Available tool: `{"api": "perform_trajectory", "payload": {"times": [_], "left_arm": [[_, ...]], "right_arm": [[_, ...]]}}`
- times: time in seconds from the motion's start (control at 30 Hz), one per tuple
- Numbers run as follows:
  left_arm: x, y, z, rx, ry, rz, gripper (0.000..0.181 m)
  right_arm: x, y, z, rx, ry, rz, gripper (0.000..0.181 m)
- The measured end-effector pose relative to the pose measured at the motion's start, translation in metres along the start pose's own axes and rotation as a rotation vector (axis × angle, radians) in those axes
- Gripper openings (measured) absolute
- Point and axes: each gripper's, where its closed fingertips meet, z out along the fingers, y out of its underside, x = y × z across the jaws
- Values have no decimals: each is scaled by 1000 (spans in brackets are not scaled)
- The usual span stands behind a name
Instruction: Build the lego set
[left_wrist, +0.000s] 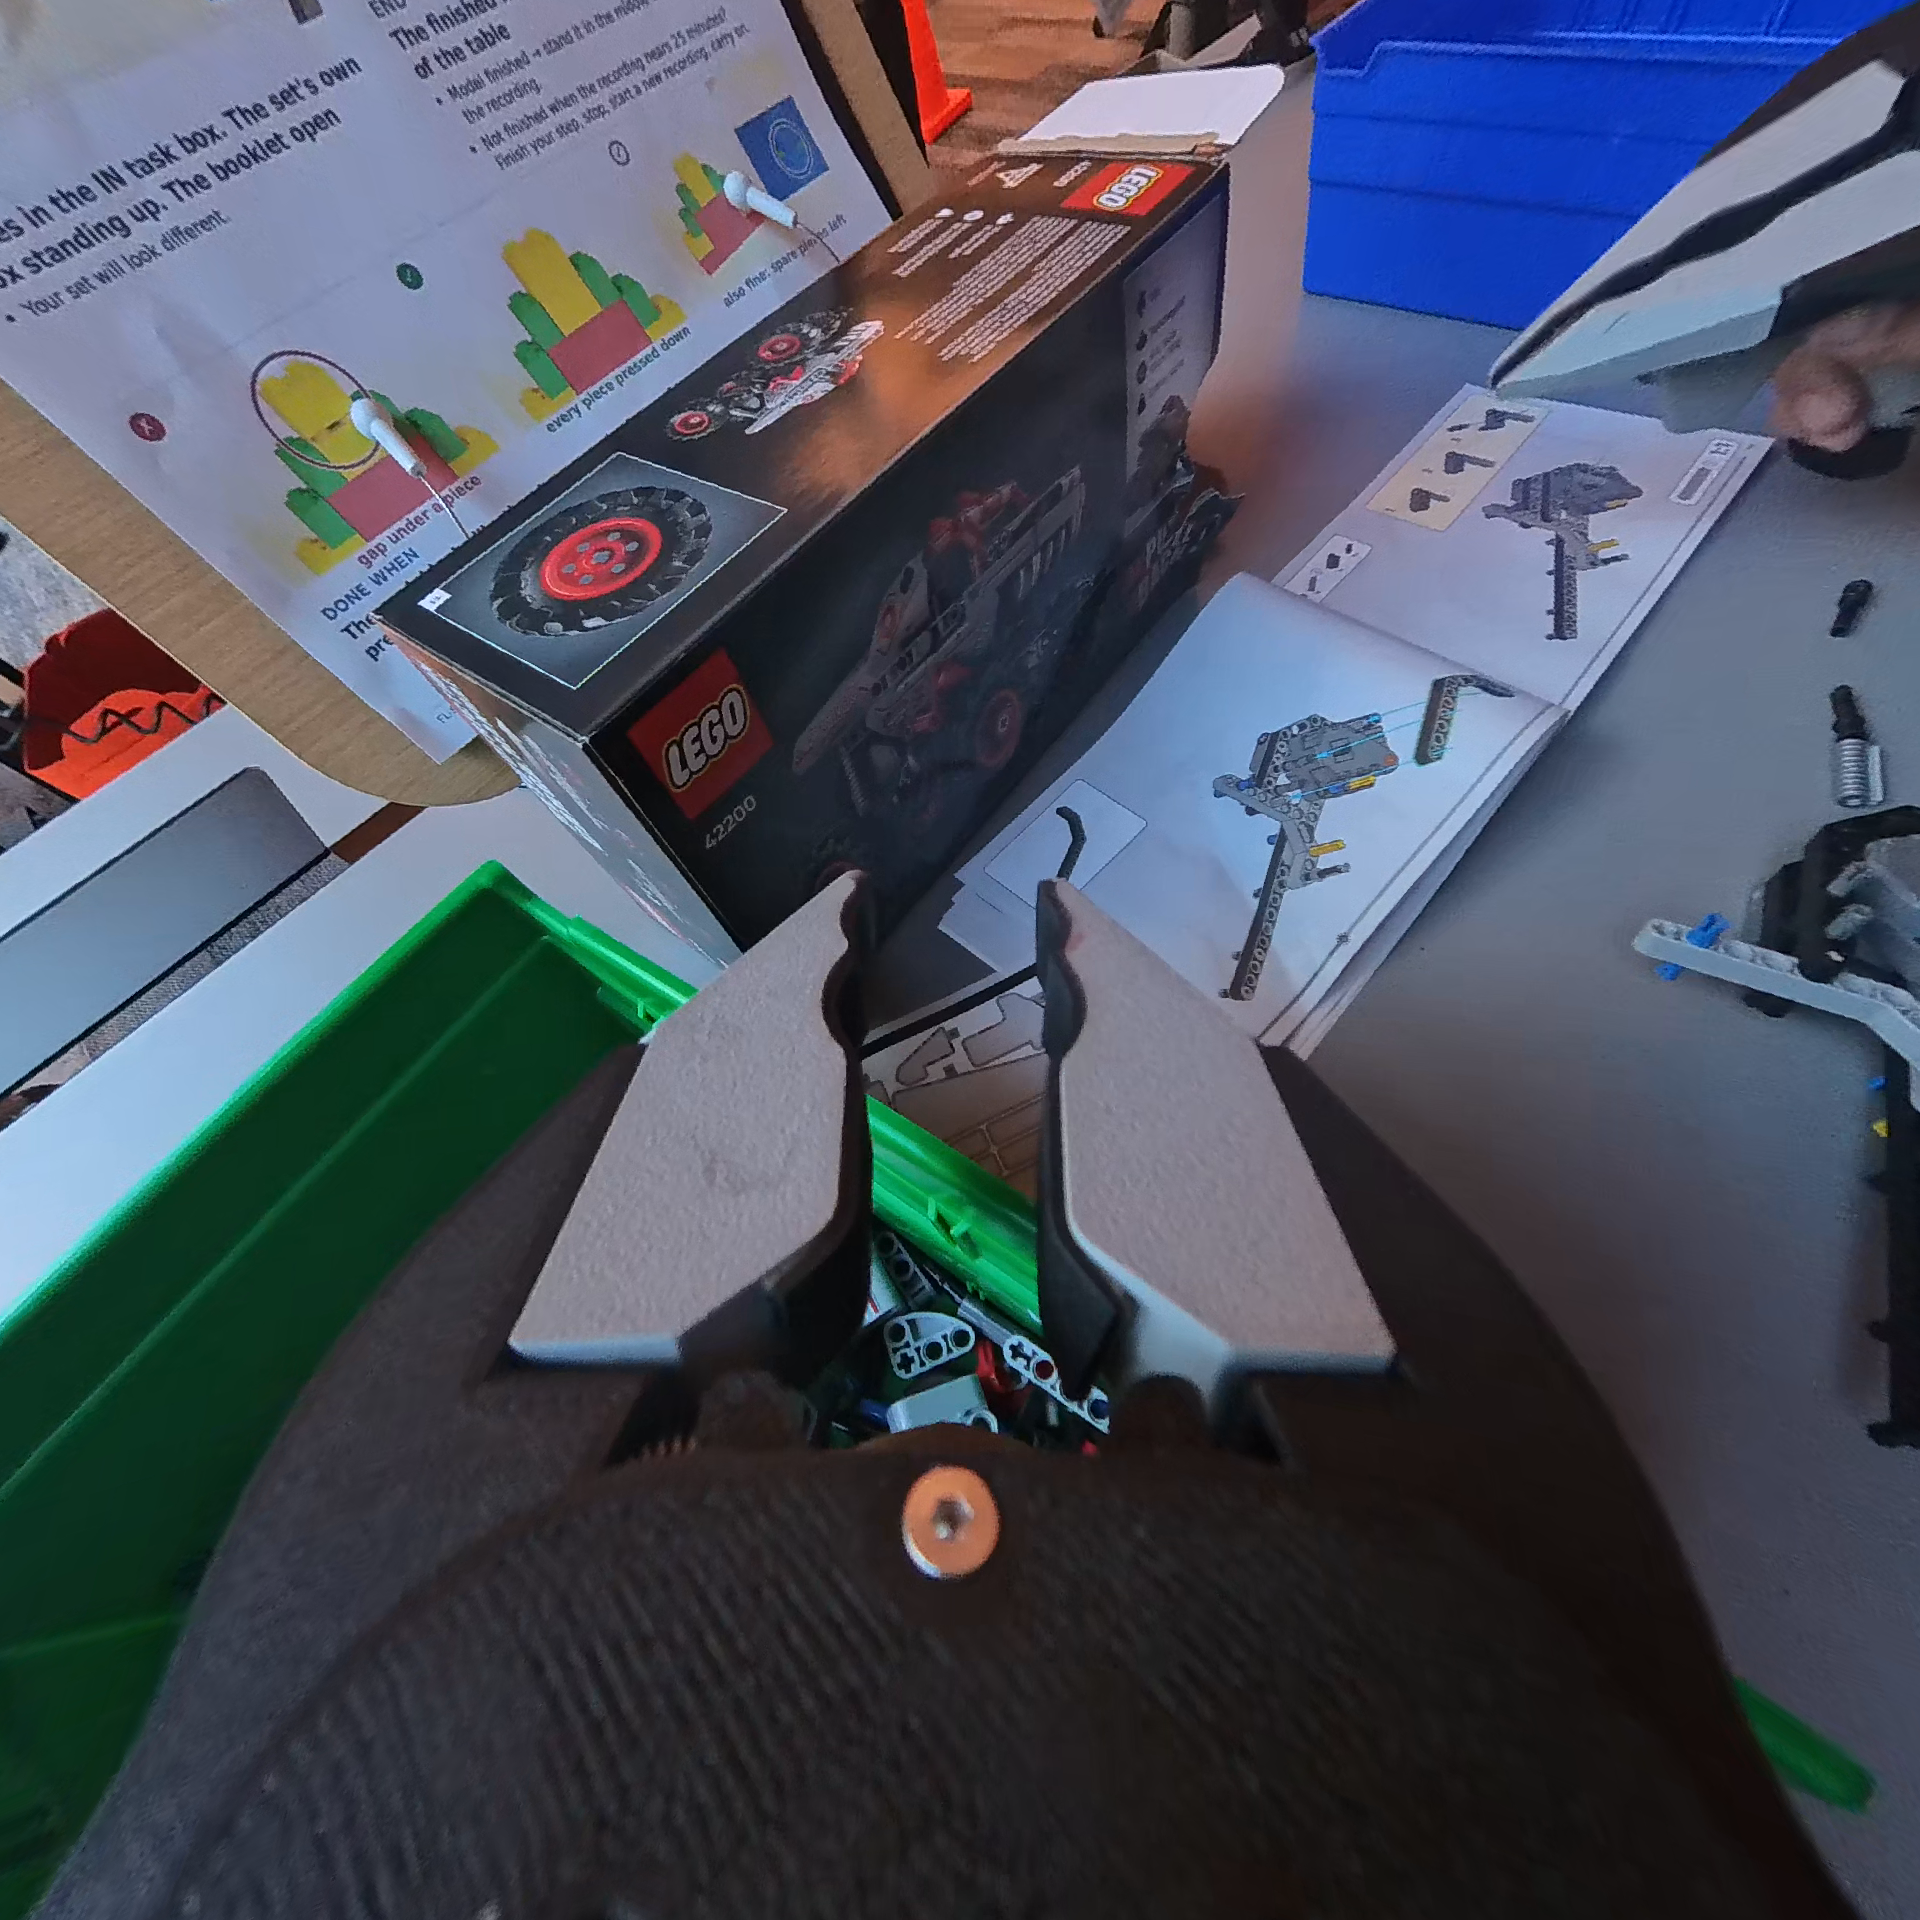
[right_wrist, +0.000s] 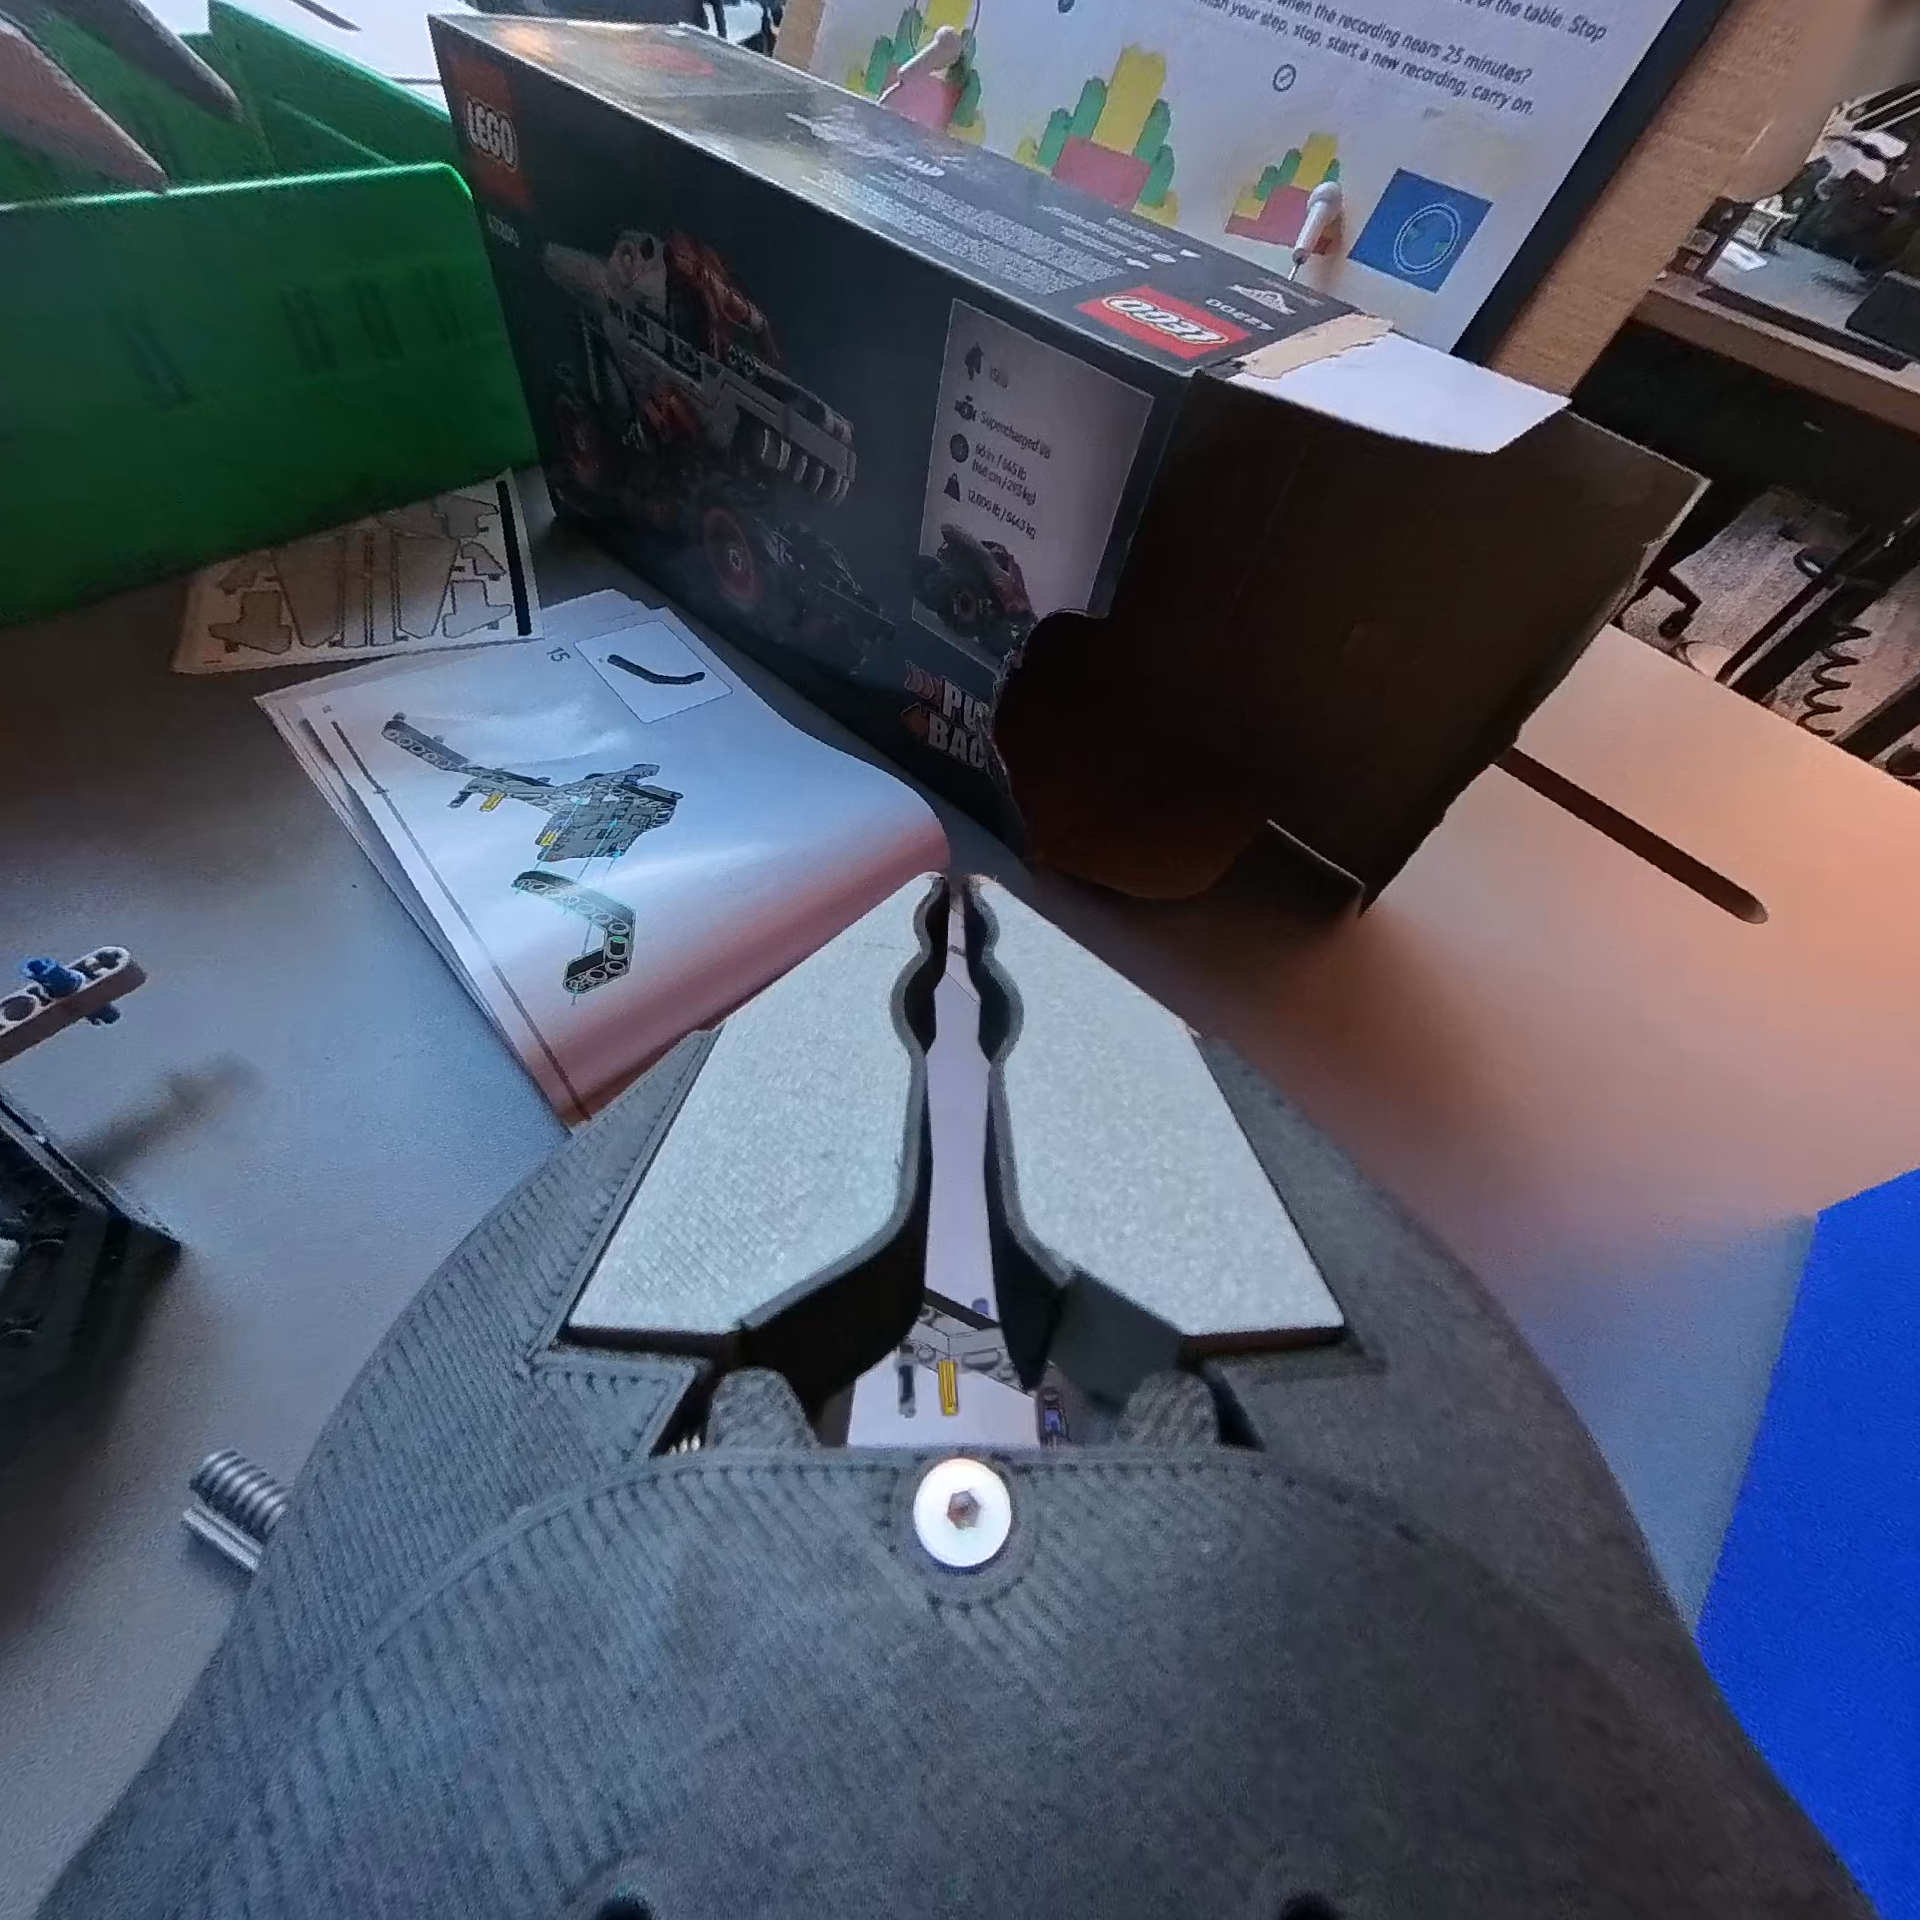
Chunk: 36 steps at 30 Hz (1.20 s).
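Note:
My left gripper (left_wrist: 953, 891) is open and empty, hovering over the green bin (left_wrist: 260, 1195), with loose Lego pieces (left_wrist: 935, 1340) showing between its fingers. My right gripper (right_wrist: 958, 883) is shut, low over the right page of the open instruction booklet (right_wrist: 623, 810); I see nothing between its tips. It also shows in the left wrist view (left_wrist: 1662, 260), tip at the far corner of the booklet (left_wrist: 1299, 748). The partly built grey and black model (left_wrist: 1829, 935) lies on the table to the right and shows in the right wrist view (right_wrist: 52, 1195).
The black Lego box (left_wrist: 883, 499) lies behind the booklet, its end flap open (right_wrist: 1403, 395). A spring piece (left_wrist: 1855, 764) and a black pin (left_wrist: 1851, 606) lie loose. A sticker sheet (right_wrist: 364, 592), a blue bin (left_wrist: 1558, 156) and an instruction poster (left_wrist: 312, 260) stand around. My right fingertips sit around 25 cm from my left ones.

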Motion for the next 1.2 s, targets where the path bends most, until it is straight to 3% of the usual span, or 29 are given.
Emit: {"api": "perform_trajectory", "payload": {"times": [0.3, 0.67, 1.2], "left_arm": [[1, 0, 0, 0, -1, 5, 26], [1, 0, 0, 4, -2, 6, 25], [1, 0, 0, 4, -6, 14, 24]], "right_arm": [[25, -23, -28, 117, 110, 3, 0], [7, -7, -8, 31, 56, -33, 0], [9, -7, -8, 34, 56, -20, 0]]}}
